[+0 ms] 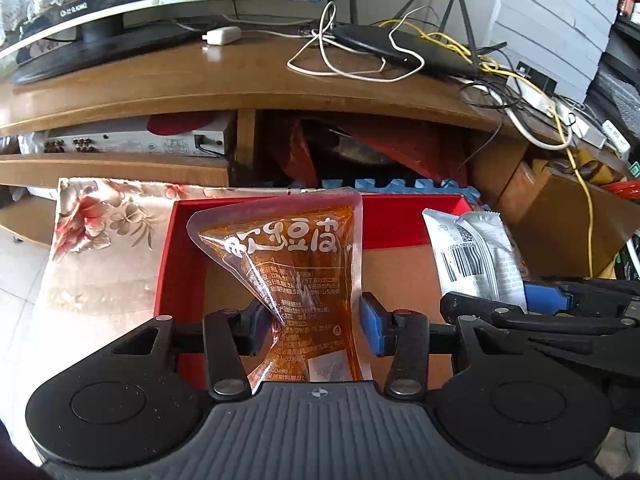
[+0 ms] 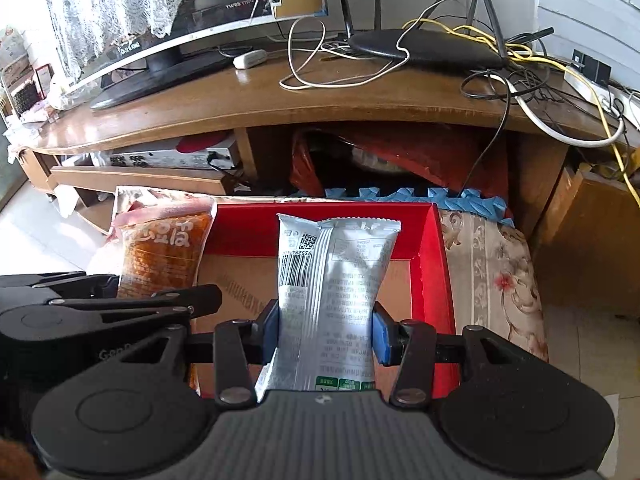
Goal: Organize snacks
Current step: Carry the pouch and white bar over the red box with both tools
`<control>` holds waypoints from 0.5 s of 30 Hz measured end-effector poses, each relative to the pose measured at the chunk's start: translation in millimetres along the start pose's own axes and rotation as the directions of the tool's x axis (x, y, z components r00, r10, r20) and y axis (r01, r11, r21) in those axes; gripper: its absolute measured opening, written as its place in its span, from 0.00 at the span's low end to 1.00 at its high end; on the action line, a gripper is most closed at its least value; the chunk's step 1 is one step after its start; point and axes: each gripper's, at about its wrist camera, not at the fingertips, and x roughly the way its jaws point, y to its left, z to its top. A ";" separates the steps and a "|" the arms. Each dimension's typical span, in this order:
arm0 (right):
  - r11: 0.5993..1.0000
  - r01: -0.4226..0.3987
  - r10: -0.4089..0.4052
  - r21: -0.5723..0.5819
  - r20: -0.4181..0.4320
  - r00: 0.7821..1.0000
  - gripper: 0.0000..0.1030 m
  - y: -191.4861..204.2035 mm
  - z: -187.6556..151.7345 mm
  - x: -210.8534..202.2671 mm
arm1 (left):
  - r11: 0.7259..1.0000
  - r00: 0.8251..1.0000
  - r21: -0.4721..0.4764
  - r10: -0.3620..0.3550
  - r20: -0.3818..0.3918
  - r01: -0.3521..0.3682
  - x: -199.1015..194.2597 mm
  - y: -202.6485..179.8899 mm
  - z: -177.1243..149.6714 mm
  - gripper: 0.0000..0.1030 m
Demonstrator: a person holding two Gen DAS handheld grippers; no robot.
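Our left gripper (image 1: 316,320) pinches an orange pouch (image 1: 296,276), the right gripper (image 2: 326,332) a silver packet (image 2: 336,280), over the open red box (image 2: 432,264).

Two snack packets are showing: one orange pouch (image 1: 296,272) sitting between the left gripper's (image 1: 316,320) pads, one silver packet (image 2: 336,292) sitting between the right gripper's (image 2: 326,330) pads. One red box (image 2: 430,264) is lying beyond both grippers. One router (image 1: 404,50) is sitting farther ahead.

The orange packet (image 1: 296,280) and silver packet (image 2: 340,292) hide much of the red box's (image 2: 432,264) floor
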 end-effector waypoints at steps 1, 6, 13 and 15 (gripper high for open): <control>1.000 0.003 -0.003 -0.002 -0.001 1.000 0.30 -0.8 0.9 3.1 | 1.000 1.000 -0.001 0.003 -0.004 -0.003 3.1 0.2 1.1 0.52; 1.000 0.006 -0.006 -0.008 -0.011 1.000 0.29 -2.7 4.7 20.4 | 1.000 1.000 -0.007 0.020 -0.022 -0.020 17.7 2.2 4.3 0.51; 1.000 0.018 -0.019 -0.025 -0.040 0.999 0.29 -2.5 2.2 39.7 | 0.999 0.997 -0.006 0.046 -0.057 -0.046 35.1 5.4 3.7 0.51; 0.999 0.021 -0.022 -0.029 -0.047 0.999 0.29 -2.5 1.8 45.1 | 0.999 0.996 -0.005 0.053 -0.065 -0.054 39.1 6.2 3.1 0.51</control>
